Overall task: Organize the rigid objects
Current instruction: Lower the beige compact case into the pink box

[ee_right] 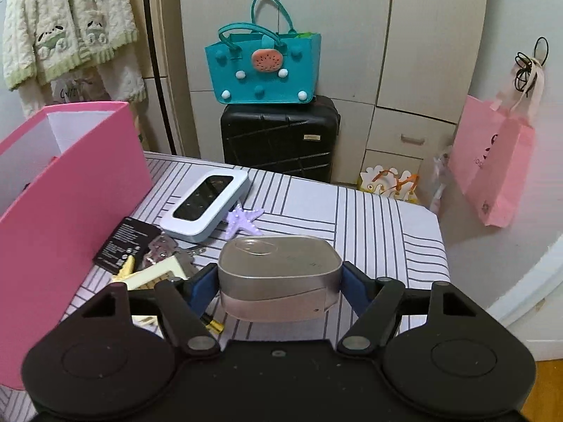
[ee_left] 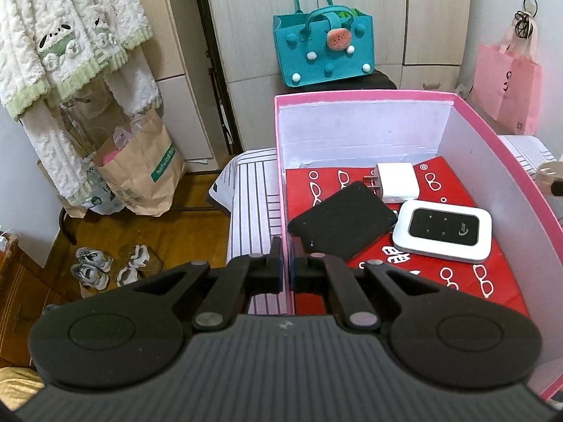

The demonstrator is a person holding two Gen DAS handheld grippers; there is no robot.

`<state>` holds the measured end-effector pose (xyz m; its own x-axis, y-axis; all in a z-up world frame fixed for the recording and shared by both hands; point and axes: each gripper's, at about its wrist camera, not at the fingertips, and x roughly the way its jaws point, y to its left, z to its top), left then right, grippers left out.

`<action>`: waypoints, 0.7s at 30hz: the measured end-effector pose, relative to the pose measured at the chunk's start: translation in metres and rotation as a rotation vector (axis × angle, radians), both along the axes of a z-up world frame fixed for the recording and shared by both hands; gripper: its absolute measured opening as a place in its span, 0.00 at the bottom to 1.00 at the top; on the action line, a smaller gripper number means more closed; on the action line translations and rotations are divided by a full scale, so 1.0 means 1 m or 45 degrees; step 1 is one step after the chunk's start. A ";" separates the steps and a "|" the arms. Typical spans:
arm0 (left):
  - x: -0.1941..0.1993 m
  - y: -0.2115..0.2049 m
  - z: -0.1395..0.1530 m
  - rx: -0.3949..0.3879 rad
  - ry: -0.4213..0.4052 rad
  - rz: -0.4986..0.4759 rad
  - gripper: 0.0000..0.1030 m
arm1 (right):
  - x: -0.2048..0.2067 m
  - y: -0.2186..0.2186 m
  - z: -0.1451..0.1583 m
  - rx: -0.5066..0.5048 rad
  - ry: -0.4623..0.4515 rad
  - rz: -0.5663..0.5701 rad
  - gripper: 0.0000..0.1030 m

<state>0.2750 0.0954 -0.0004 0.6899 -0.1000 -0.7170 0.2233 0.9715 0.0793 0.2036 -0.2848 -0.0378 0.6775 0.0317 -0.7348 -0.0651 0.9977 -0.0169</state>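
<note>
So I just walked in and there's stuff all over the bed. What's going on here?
Someone is sorting small objects into a pink box with two handheld grippers. The left gripper is clamped on the box's left wall. The right gripper holds a silver-pink case above the striped bedsheet. In the box lie a white charger, a black pouch and a white pocket router. A second router, a purple starfish and cards wait outside.

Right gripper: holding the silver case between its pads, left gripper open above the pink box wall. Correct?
One thing is off: the left gripper is shut, clamped on the pink box at its near wall, as the left wrist view shows. The rest stands: the right gripper holds the silver case between its pads, as the right wrist view shows.
</note>
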 end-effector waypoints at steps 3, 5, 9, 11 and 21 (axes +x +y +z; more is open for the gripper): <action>0.000 -0.001 0.000 0.002 0.000 -0.003 0.03 | -0.006 0.004 0.001 0.003 0.014 0.013 0.75; 0.000 -0.001 -0.001 0.007 0.001 -0.010 0.03 | -0.009 0.007 0.003 0.006 0.017 0.013 0.75; 0.000 -0.001 0.000 0.026 0.026 -0.045 0.03 | -0.015 0.012 0.012 0.009 0.021 0.045 0.75; 0.000 -0.001 0.002 0.038 0.044 -0.069 0.04 | -0.019 0.016 0.022 0.004 0.002 0.066 0.75; -0.002 -0.003 0.003 0.066 0.057 -0.102 0.04 | -0.032 0.060 0.092 0.063 -0.189 0.272 0.75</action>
<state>0.2727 0.0927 0.0030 0.6481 -0.1157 -0.7527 0.3045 0.9453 0.1169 0.1715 -0.2251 0.0541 0.7517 0.2192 -0.6221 -0.2751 0.9614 0.0064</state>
